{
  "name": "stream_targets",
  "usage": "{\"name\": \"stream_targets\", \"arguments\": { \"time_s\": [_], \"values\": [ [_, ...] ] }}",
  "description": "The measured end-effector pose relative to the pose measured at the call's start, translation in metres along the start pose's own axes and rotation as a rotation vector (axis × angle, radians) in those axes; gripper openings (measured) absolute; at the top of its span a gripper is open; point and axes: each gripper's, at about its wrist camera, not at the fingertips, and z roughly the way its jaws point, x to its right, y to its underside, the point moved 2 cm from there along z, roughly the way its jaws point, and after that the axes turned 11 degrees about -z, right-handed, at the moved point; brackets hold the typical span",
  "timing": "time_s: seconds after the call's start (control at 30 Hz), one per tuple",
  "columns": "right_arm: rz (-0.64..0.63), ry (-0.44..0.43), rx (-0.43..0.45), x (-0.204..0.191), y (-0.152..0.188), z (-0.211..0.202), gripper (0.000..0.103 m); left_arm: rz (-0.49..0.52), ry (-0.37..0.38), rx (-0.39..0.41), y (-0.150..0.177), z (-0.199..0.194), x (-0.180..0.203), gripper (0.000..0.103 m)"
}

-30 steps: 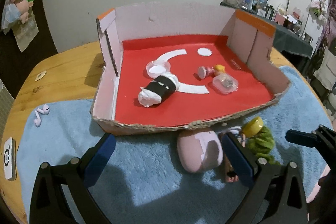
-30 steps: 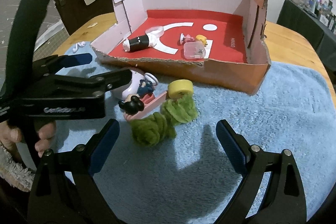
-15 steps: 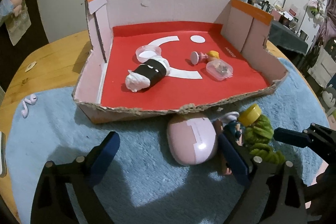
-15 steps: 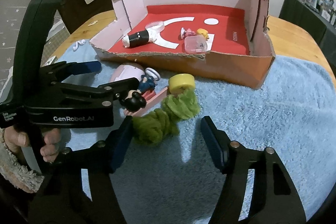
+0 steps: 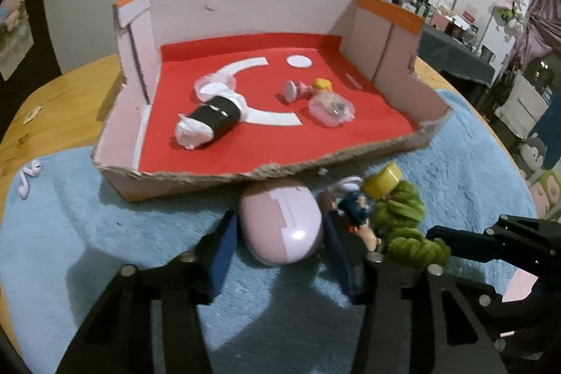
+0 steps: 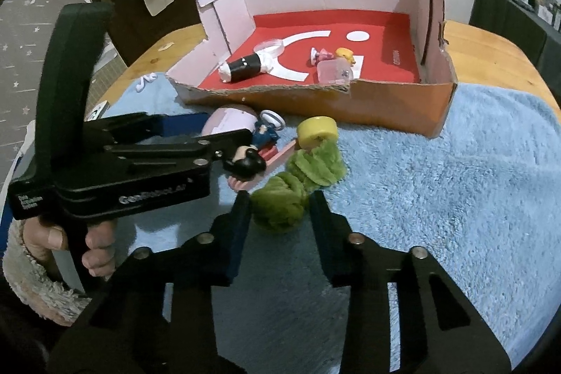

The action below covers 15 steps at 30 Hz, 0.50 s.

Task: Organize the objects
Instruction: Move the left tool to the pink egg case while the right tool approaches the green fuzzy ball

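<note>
A pink egg-shaped case (image 5: pixel 280 226) lies on the blue towel (image 5: pixel 122 233) just in front of the cardboard box (image 5: pixel 210 179). My left gripper (image 5: pixel 278 219) is closing on it, with a blue pad against each side. A green fuzzy yarn bundle (image 6: pixel 277 209) lies to the right of the case. My right gripper (image 6: pixel 279 198) is closing on the bundle's near lobe, and both pads press into it. Between the case and the bundle lie a small black-haired figurine (image 6: pixel 245 163) and a yellow cap (image 6: pixel 317 132).
The box's red floor holds a black-and-white roll (image 5: pixel 210 118), a clear capsule (image 5: pixel 331 109), a small pink figure (image 5: pixel 301 90) and a clear lid (image 5: pixel 214 85). White earbuds (image 5: pixel 28 177) lie on the towel's left edge. A hand (image 6: pixel 70 244) holds the left gripper's handle.
Both grippers' jaws came together from wide open. The left ones now flank and touch the pink case. The right ones now squeeze the green bundle. Both views edged closer to the objects.
</note>
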Motion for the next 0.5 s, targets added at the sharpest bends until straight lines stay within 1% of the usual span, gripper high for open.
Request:
{"name": "stream_targets", "arguments": {
  "time_s": [0.03,0.07,0.2,0.5],
  "values": [
    [-0.007,-0.004,-0.002,-0.002,0.000,0.000,0.032,0.006,-0.006,-0.003,0.002,0.001,0.001,0.051],
    [-0.012,-0.007,-0.005,-0.003,0.000,0.001,0.027,0.007,-0.006,-0.004,0.003,0.003,0.001,0.051],
    [-0.016,-0.012,-0.006,-0.006,0.003,0.001,0.024,-0.018,0.014,-0.009,0.002,0.001,-0.002,0.050],
    [-0.024,-0.018,0.041,-0.010,-0.004,-0.014,0.024,-0.029,0.023,-0.006,0.004,-0.004,-0.004,0.048]
  ]
}}
